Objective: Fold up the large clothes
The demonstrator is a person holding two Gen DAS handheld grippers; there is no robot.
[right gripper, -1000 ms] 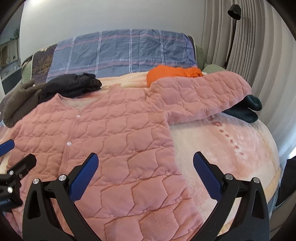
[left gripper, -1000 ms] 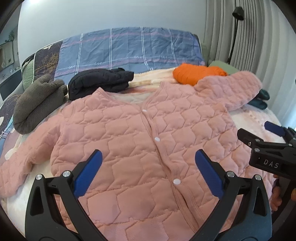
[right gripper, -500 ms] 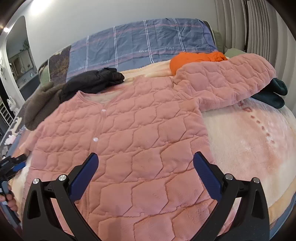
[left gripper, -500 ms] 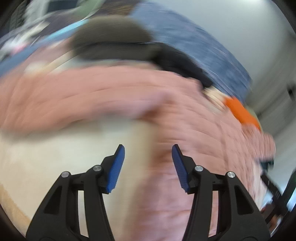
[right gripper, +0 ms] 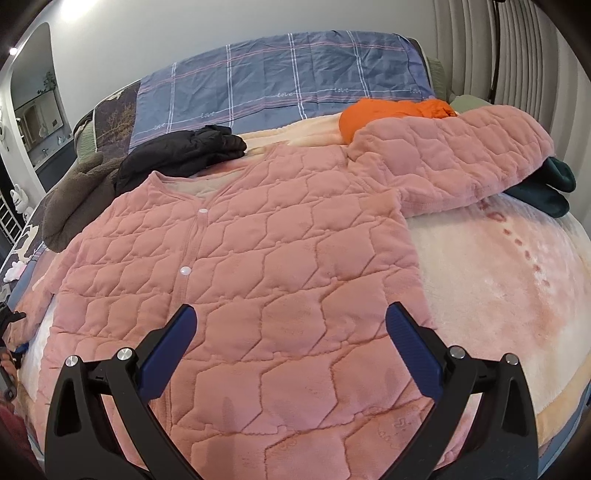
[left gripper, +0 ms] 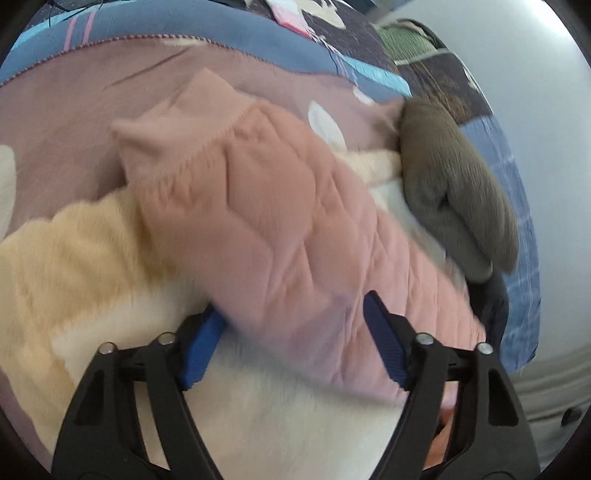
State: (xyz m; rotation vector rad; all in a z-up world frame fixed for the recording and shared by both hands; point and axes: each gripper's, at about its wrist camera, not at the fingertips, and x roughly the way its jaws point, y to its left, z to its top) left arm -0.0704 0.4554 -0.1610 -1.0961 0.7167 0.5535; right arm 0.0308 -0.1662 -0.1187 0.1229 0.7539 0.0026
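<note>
On the bed: plush cream-and-pink blanket (right gripper: pixel 498 280)
Jacket: my task piece, pink quilted fleece jacket (right gripper: pixel 258 266) spread flat, hexagon stitching, white snaps
Sleeve: sleeve (left gripper: pixel 280 229) with ribbed cuff, between my left pads
Left gripper (left gripper: pixel 291 336): wide apart, straddling sleeve, unclamped
Right gripper (right gripper: pixel 291 350): wide apart, empty, over hem

- Grey wall (right gripper: pixel 147 40) far ahead of the tongs.
- Pleated curtain (right gripper: pixel 517 55) ahead to the right.
- Arched mirror (right gripper: pixel 33 110) ahead to the left.
- Bright ceiling light (right gripper: pixel 75 13) above, left.
</note>
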